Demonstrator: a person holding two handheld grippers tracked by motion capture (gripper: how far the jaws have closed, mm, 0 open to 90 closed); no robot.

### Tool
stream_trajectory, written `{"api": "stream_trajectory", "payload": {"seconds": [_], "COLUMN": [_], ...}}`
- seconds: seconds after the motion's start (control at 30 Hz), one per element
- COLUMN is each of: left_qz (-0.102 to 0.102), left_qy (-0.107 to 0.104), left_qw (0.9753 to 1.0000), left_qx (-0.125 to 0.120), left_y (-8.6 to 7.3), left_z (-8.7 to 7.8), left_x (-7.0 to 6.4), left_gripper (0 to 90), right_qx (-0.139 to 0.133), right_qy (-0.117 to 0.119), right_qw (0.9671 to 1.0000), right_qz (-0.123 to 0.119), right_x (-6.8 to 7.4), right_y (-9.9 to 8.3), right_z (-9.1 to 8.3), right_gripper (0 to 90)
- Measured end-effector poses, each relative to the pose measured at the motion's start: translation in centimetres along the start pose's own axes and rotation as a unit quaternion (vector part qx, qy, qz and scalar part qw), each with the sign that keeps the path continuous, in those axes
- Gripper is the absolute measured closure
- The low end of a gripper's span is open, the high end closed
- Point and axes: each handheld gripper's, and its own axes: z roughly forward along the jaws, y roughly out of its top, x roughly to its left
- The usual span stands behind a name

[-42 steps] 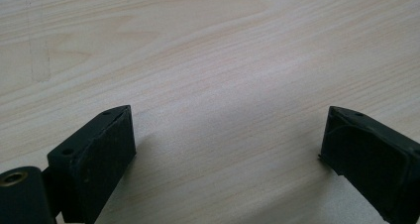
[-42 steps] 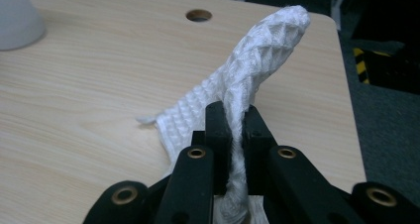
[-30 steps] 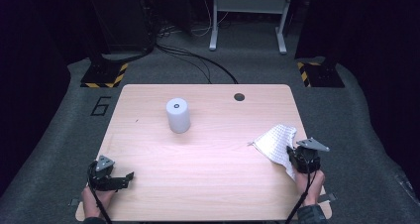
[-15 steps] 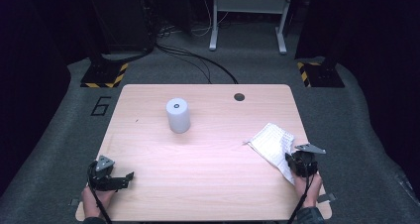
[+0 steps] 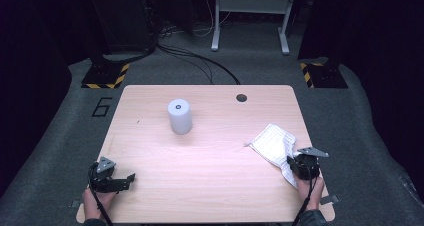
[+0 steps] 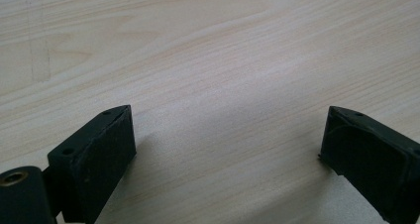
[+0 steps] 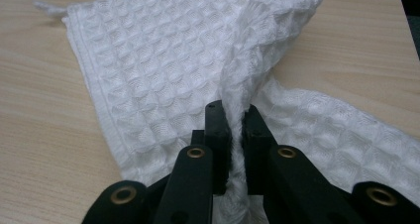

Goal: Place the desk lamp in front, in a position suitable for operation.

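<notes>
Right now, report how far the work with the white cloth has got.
Done: the right gripper is shut on a pinched ridge of the white waffle-weave cloth. In hand: the cloth lies crumpled near the table's right edge. Left: the left gripper is open over bare wood; the grey cylinder stands apart from both.

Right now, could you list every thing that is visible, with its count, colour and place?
table: one, light wood, centre, with a dark round hole near its far edge
cylinder: one, pale grey, upright on the far left part of the table
cloth: one, white waffle weave, near the right edge, one fold pinched
frame: one, grey metal, on the floor beyond the table
striped bases: two, black and yellow, on the floor left and right
left gripper: black, jaws wide apart over bare wood
right gripper: black, jaws closed on the cloth
hands: two, at the near edge
</notes>
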Motion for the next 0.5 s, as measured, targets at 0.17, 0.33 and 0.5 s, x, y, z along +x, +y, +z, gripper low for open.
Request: {"api": "stream_trajectory", "payload": {"seconds": [0.17,0.33,0.5], "left_qz": [-0.001,0.0,0.011], "left_qy": [0.003,0.007,0.006], "left_qw": [1.0,1.0,0.9995], "left_qx": [-0.006,0.004,0.028], "left_y": [0.0,0.2,1.2], "left_z": [0.1,0.1,0.5], "left_x": [0.0,-0.1,-0.8], "left_gripper": [6.1,5.6,0.3], "right_qx": [-0.008,-0.011,-0.009], "right_qy": [0.01,0.023,0.013], "right_qw": [0.9999,0.9996,0.9999], "right_qz": [0.007,0.012,-0.003], "right_x": [-0.3,-0.4,-0.1], "right_y": [-0.1,-0.2,-0.4], "right_z": [0.0,0.0,-0.1], "right_gripper": [84.6,76.9,37.3]}}
